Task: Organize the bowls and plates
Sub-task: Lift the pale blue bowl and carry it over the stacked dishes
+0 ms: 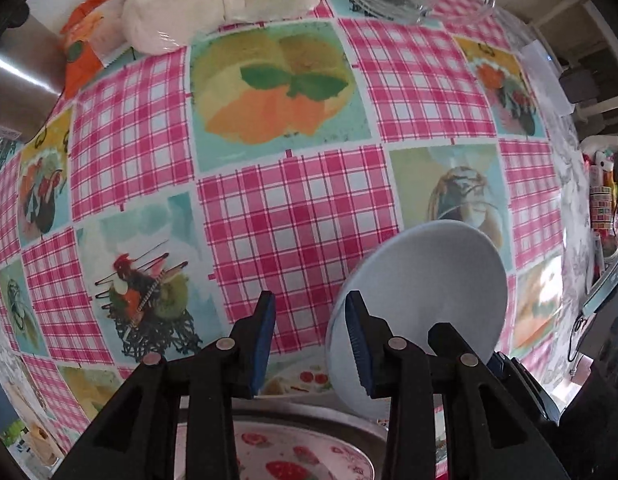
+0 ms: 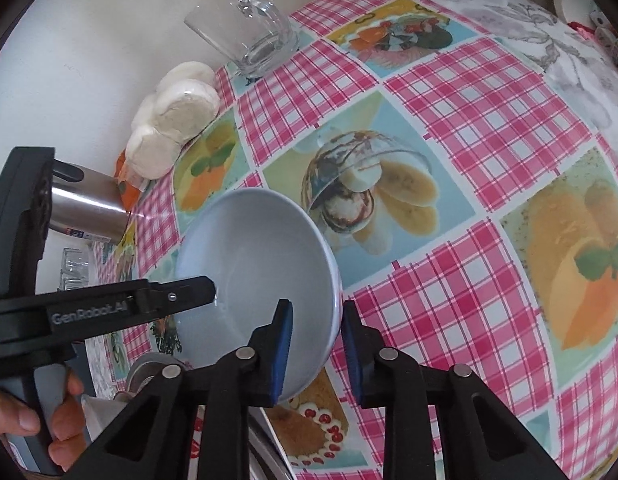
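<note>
The right gripper [image 2: 314, 354] pinches the near rim of a pale blue bowl [image 2: 261, 264], one blue pad inside the wall and one outside, holding the bowl tilted above the bench [image 2: 489, 120]. The left gripper [image 1: 311, 344] stands partly spread with nothing between its pads; its right finger [image 1: 359, 344] lies in front of the bowl's rim, and whether it touches cannot be told. Below the left gripper sits a strawberry-patterned plate [image 1: 305, 456]. In the right wrist view the left tool's black arm reads "GenRobot.AI" [image 2: 89, 313], gripped by a hand [image 2: 49, 420]. Beyond the bowl stand a steel cylinder [image 2: 89, 212], wrapped white rounds [image 2: 177, 120] and a glass mug [image 2: 249, 32]
</note>
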`<state>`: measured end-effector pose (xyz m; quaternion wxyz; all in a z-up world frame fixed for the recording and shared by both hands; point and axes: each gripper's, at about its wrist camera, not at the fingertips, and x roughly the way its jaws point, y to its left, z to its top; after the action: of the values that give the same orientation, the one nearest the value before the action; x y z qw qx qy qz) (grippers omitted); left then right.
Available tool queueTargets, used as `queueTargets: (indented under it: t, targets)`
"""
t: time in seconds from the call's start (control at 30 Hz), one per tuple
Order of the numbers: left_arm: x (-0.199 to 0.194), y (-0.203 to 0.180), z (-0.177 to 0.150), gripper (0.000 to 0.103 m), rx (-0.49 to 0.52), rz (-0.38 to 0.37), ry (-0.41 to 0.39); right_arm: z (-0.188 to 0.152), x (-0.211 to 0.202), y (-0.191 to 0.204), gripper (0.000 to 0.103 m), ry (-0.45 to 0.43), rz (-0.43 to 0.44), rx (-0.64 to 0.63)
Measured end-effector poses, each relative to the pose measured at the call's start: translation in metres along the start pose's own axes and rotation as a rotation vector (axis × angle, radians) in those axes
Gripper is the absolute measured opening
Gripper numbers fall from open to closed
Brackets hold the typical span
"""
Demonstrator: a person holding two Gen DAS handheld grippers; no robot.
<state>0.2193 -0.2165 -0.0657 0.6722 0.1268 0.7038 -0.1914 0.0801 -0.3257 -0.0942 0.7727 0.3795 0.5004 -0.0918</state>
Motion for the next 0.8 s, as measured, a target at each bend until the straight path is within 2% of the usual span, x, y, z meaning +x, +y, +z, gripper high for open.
queueTargets:
  t: [0.1,0.2,0.3,0.47,0.63,0.8]
  targets:
    - [0.009,-0.005,0.003,0.031,0.009,-0.006,0.010,0.000,0.005,-0.004,0.026,0.009,-0.001,0.015]
    - [0.014,-0.018,0.004,0.016,0.037,-0.015,0.014,-0.001,0.007,-0.007,0.020,0.012,0.010,0.026]
    - [0.015,-0.028,0.005,0.015,0.051,-0.005,0.003,-0.002,0.006,-0.009,0.017,0.007,0.020,0.035]
    - [-0.001,-0.027,-0.003,0.013,0.043,-0.051,-0.038,-0.001,-0.008,-0.009,0.017,-0.024,0.012,0.035]
    - [-0.042,-0.032,-0.019,0.013,0.081,-0.056,-0.151,-0.002,-0.038,0.005,0.017,-0.085,0.020,-0.001]
    - [-0.091,-0.013,-0.047,0.013,0.064,-0.112,-0.287,-0.011,-0.074,0.030,0.017,-0.150,0.038,-0.074]
